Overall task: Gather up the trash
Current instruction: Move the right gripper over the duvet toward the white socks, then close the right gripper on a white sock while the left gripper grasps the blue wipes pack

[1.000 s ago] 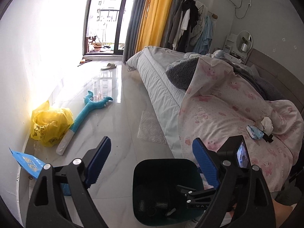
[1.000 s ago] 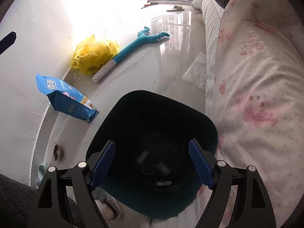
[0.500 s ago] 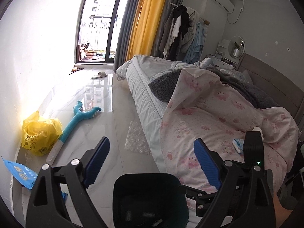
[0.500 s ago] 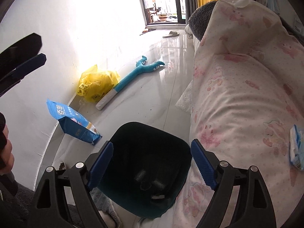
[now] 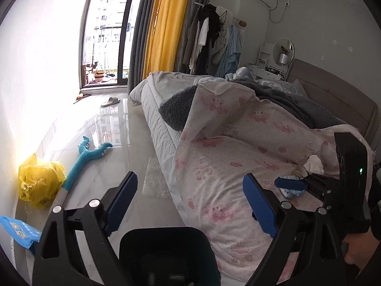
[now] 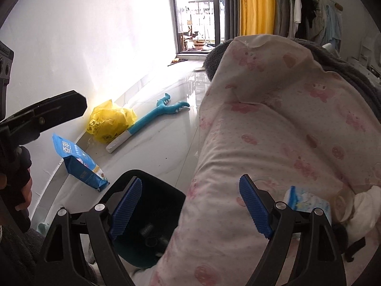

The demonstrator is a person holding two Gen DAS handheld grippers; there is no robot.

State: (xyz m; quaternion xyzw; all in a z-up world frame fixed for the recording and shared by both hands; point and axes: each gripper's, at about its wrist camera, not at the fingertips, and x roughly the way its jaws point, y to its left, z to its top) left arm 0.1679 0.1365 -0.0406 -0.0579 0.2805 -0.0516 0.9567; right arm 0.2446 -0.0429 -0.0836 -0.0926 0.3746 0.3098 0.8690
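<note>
Pink quilt (image 6: 273,143): printed cover draped over the bed edge — the litter lies on it.
Blue-and-white wrapper (image 6: 307,202): flat on the quilt, just beside the right tongs' outer finger.
White tissue wad (image 5: 314,164): crumpled, next to the wrapper.
Black bin (image 6: 152,205): on the floor against the bed, small dark items inside.
Left gripper (image 5: 190,202): jaws wide apart, nothing between them.
Right gripper (image 6: 190,207): jaws spread, empty — over the bin rim and quilt edge.
Floor by wall: yellow bag (image 6: 109,121), blue pouch (image 6: 78,164), teal toy (image 6: 154,116).
</note>
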